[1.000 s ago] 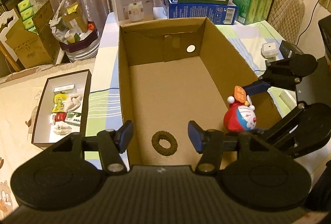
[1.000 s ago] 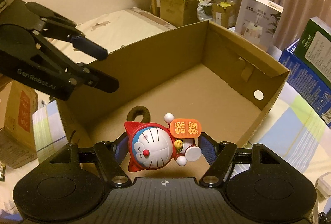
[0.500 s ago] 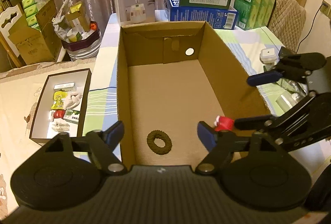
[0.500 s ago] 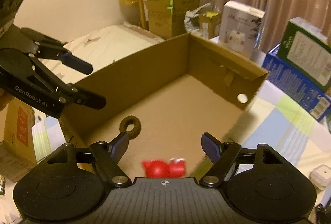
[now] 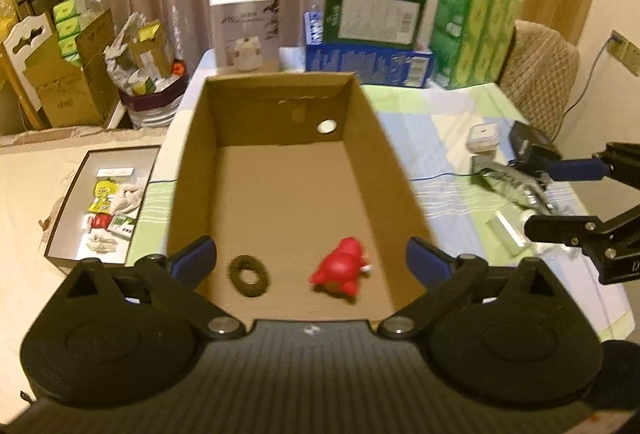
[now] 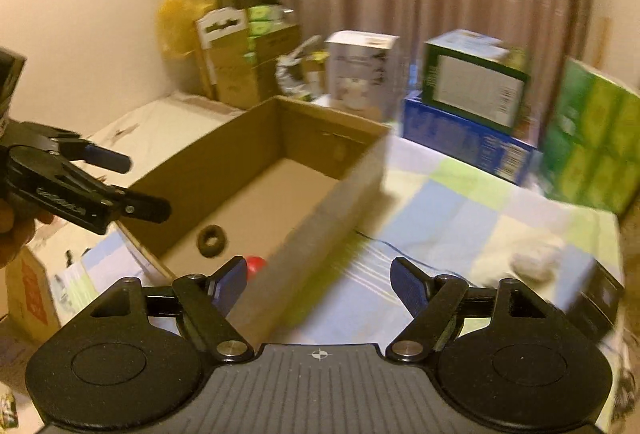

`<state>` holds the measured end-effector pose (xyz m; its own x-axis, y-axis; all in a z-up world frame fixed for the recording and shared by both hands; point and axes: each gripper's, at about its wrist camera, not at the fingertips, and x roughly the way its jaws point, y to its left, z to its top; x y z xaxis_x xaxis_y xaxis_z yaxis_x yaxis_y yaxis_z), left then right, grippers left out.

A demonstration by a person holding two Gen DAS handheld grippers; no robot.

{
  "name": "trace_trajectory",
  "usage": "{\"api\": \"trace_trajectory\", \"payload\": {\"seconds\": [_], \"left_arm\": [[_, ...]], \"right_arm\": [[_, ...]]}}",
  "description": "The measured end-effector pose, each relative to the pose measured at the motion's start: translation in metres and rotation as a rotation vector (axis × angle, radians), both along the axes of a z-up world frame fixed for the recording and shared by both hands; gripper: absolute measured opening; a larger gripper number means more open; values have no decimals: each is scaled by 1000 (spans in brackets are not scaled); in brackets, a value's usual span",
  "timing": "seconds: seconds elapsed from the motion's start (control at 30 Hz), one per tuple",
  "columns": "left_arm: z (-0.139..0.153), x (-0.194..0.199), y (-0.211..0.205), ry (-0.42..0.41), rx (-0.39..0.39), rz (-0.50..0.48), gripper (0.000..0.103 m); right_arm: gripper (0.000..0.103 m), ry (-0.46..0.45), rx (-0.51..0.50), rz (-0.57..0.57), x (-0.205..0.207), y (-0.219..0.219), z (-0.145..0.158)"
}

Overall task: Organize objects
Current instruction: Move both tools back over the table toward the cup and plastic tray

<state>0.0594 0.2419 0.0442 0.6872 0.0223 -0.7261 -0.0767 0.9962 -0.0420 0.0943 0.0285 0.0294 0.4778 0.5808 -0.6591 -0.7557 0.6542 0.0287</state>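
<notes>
The red toy (image 5: 342, 266) lies in the cardboard box (image 5: 396, 173); the left gripper (image 5: 310, 260), opening wide, and the right gripper (image 6: 318, 284), parted, are both empty; another desk (image 6: 460, 209) object must be picked.

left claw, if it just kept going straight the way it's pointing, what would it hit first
Most likely the floor of the cardboard box, between the dark ring and the red toy. The left claw points down into the box, its jaws opening with nothing between them. Depth is hard to judge, so it might clip the near wall.

Your left tool (image 5: 311, 260) is opening, empty, above the cardboard box (image 5: 394, 169) holding a red toy (image 5: 342, 270) and dark ring (image 5: 249, 276).
</notes>
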Motion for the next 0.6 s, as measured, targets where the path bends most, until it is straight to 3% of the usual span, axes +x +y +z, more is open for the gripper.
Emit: {"api": "trace_trajectory", "payload": {"seconds": [0.33, 0.6], "left_arm": [[23, -14, -74, -67, -56, -34, 102], [21, -19, -122, -86, -117, -47, 102]], "right_arm": [[77, -6, 78, -265, -25, -109, 19], [77, 17, 78, -451, -46, -198, 5]]}}
